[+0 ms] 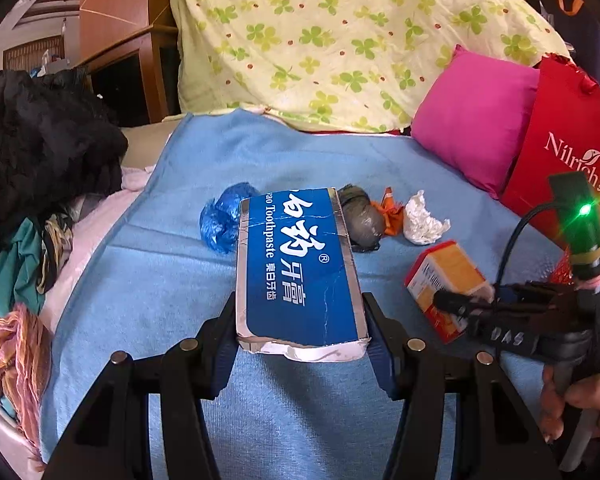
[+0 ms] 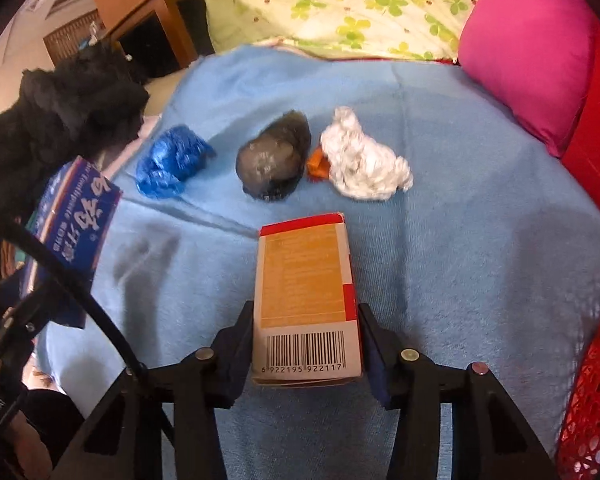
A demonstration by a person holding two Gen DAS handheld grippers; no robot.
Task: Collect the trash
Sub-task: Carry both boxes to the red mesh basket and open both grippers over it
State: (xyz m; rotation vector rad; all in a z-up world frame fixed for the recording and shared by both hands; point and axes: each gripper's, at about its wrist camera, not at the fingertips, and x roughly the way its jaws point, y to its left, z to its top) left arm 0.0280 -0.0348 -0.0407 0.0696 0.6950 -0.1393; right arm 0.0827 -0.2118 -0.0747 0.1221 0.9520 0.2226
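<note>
The left tongs (image 1: 302,334) clench a long blue-and-silver cardboard box (image 1: 300,272) printed "Toothpaste", held above the fuzzy blue blanket (image 1: 180,280). The right tongs (image 2: 306,344) clamp a small orange-and-red barcoded carton (image 2: 304,280). Crumpled blue plastic (image 2: 168,168), grey wad (image 2: 274,160) and white paper (image 2: 364,168) lie on the blanket beyond.

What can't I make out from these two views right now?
- Orange wrapper: mostly behind the white crumpled paper in the right wrist view.
- Red mesh basket: cut by that view's right edge; contents unseen.
- Toothpaste box: hides the blanket beneath it in the left wrist view.
</note>
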